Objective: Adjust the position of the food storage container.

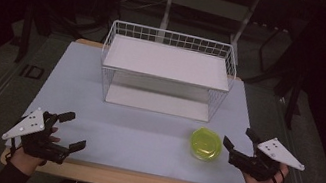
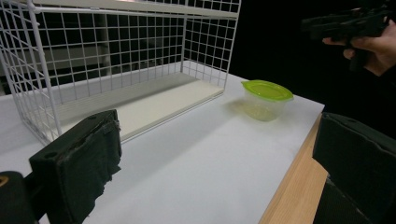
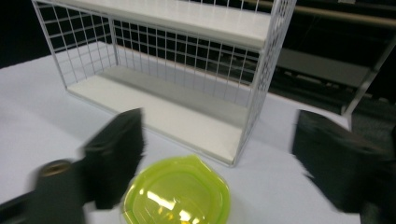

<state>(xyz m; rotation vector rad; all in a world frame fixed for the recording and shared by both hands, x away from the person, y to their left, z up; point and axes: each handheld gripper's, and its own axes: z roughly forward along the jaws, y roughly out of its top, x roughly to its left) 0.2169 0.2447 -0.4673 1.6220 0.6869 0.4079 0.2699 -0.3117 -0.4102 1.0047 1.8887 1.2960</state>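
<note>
A small clear container (image 1: 206, 145) with a shut lime-green lid sits upright near the white wire shelf's (image 1: 166, 72) front right corner.

One overhead view, two low views along the jaws

The surface (image 1: 143, 134) is seen from above; the wire rack (image 2: 116, 60) and lidded container (image 3: 177, 196) are shared, viewed low from left, closely from right.

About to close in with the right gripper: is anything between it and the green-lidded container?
Nothing visible. The right gripper is open beside the container, its fingers spread just above the lid, with bare table around. The wire shelf stands farther back, off that path.
</note>
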